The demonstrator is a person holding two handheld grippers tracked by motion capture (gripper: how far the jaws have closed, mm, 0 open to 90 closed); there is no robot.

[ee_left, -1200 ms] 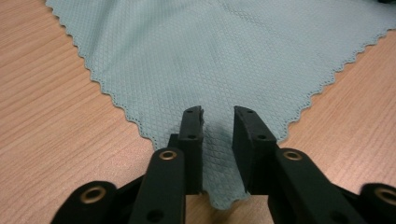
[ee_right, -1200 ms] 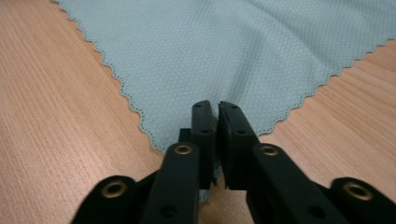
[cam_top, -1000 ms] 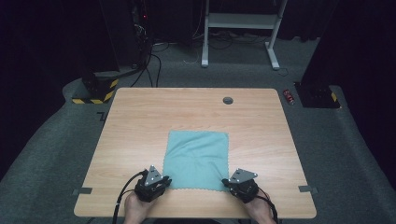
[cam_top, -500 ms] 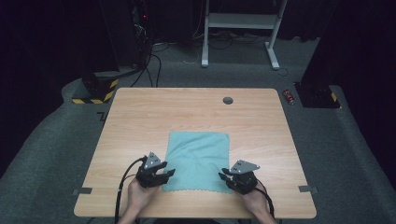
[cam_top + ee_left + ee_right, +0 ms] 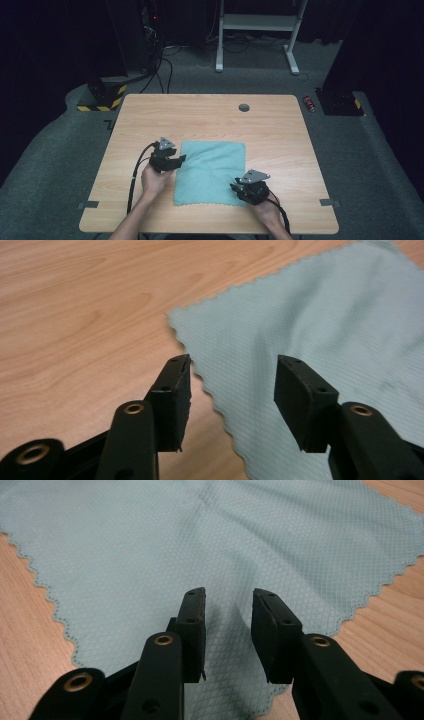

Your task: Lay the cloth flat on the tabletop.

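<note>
both grippers are sitting open over the teal cloth (image 5: 211, 172) right now, and neither one is holding anything. the cloth is lying flat and spread out as a rough square on the near half of the worktop (image 5: 150, 115), no folds in it that i can make out, maybe a faint crease running through the middle but the weave makes that hard to call.

the left gripper (image 5: 176, 161) is hanging at the cloth's left edge, up toward the far left corner; in the left gripper view (image 5: 230, 385) its jaws have just been opening and are standing wide, one over bare wood and one over the fabric, with the scalloped edge running between them but not pinched. the right gripper (image 5: 235, 186) is over the near right corner, and the right gripper view (image 5: 227, 625) has its jaws just opened too, parted above the fabric, nothing clamped.

so my read: the laying-out part is looking done, cloth released and flat. whatever's coming next, like folding, isn't started yet, since no edge is lifted.
</note>
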